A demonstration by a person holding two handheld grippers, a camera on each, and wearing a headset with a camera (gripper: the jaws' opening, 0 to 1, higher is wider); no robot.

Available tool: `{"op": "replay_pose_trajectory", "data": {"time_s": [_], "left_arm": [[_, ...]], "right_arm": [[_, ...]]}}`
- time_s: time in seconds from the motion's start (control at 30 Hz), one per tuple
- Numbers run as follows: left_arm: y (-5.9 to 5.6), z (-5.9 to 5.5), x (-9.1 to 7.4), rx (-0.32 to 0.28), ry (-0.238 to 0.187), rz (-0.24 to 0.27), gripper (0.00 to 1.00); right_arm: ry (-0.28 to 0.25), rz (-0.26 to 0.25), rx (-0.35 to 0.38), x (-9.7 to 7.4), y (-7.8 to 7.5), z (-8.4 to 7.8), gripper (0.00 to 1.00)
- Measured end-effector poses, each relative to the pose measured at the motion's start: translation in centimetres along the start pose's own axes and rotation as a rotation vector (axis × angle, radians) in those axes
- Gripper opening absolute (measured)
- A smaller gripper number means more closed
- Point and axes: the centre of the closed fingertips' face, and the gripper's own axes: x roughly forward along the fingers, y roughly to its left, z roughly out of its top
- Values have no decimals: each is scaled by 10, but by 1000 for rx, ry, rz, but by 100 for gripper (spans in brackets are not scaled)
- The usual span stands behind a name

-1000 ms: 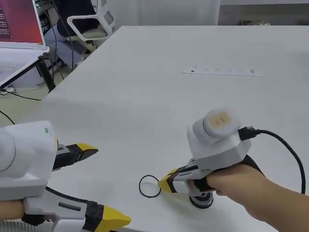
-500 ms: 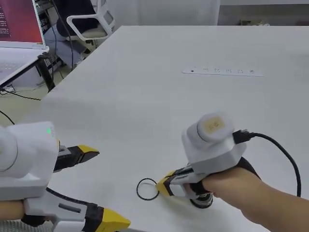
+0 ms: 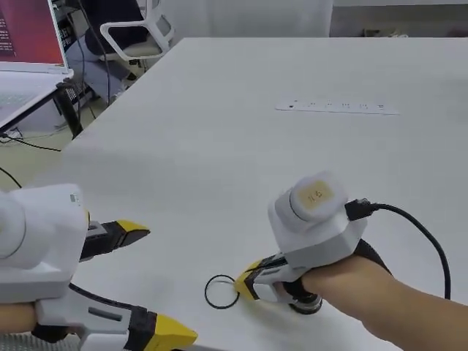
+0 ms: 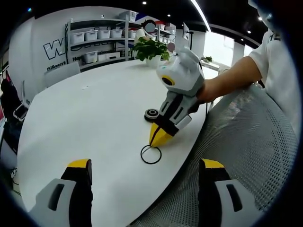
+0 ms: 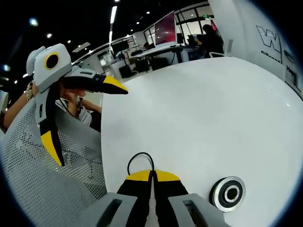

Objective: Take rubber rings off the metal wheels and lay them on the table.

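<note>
My headset looks forward and down across the table (image 3: pixel 256 146), with the rubber ring (image 3: pixel 221 276) close and low in its frame. The left gripper (image 4: pixel 145 164) camera faces that ring from off the table's near edge. The right gripper (image 5: pixel 151 176) camera sits just behind the ring, facing the opposite way. All three views share the ring.

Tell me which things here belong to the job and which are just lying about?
Job: rubber ring, pinched in the shut right gripper; metal wheel; table.
Lying about: power strip, office chair, potted plant.
</note>
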Motion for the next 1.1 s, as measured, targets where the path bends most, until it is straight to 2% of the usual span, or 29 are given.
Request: {"op": "replay_pose_trajectory", "data": {"time_s": [0.27, 0.43, 0.5, 0.53, 0.7, 0.9, 1.1], "left_arm": [[-1, 0, 1, -4, 2, -1, 91], [-3, 2, 1, -13, -5, -6, 91], [-5, 1, 1, -15, 0, -12, 91], [-5, 1, 1, -14, 3, -15, 90], [-6, -1, 2, -13, 12, -19, 90], [-6, -1, 2, -20, 13, -23, 90], [-6, -1, 2, -17, 12, -23, 90]], "right_arm": [[2, -21, -21, -4, -6, 3, 0], [-29, -19, 18, -12, -11, 12, 3], [-32, -6, 96, -15, -10, 14, 4], [-44, -4, 106, -17, -10, 16, 5], [-65, -6, 110, -27, -12, 25, 8], [-139, 6, 147, -45, -14, 45, 11], [-212, -19, 150, -70, -20, 65, 18]]}}
